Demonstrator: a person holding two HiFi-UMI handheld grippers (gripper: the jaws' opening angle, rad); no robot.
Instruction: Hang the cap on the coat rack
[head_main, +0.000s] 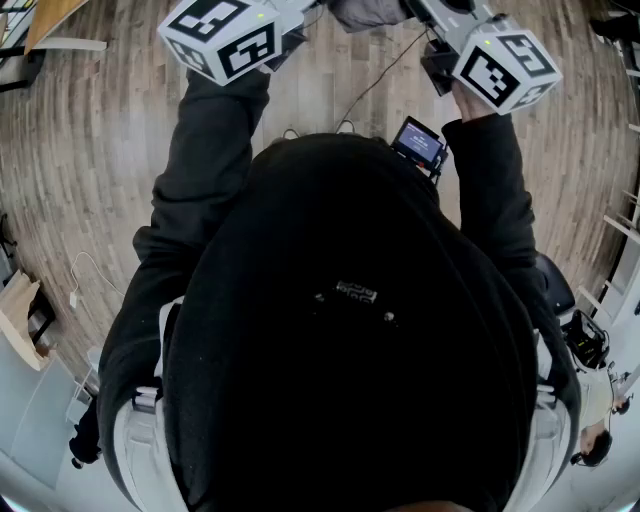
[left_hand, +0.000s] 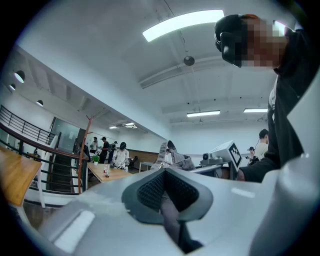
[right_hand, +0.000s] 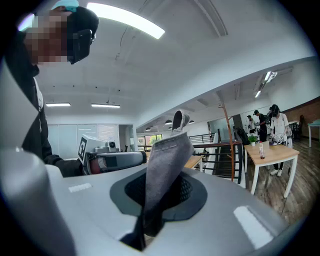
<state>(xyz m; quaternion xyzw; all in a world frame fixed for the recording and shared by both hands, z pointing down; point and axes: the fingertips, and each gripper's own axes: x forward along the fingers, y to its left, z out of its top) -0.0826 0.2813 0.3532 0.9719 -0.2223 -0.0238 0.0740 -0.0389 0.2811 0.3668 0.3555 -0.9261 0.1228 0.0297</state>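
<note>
Jaws of the right gripper (right_hand: 150, 215) are clamped on a grey strip of the cap (right_hand: 167, 155), which stands up from between them toward twelve o'clock. Those of the left gripper (left_hand: 170, 215) are closed too, pinching what I read as a darker fold of the same cap, with more of its cloth bunched just beyond. So I have the cap held between both grippers, clear of the floor (head_main: 90, 130), at twelve o'clock from the body in the head view.

I judge the pick-up done and the carry in hand; nothing hangs yet. A thin reddish pole that I take for the coat rack (right_hand: 226, 135) stands well apart, at three o'clock in the right gripper view. The next move calls for closing that gap, lifting the cap to a hook with both grips firm, and letting go only once it sits.

Both arms, in black sleeves (head_main: 205, 170), reach forward with elbows bent, left toward eleven o'clock and right toward one. The marker cubes (head_main: 220, 35) converge, and both grippers tilt up toward the ceiling (left_hand: 100, 50).
</note>
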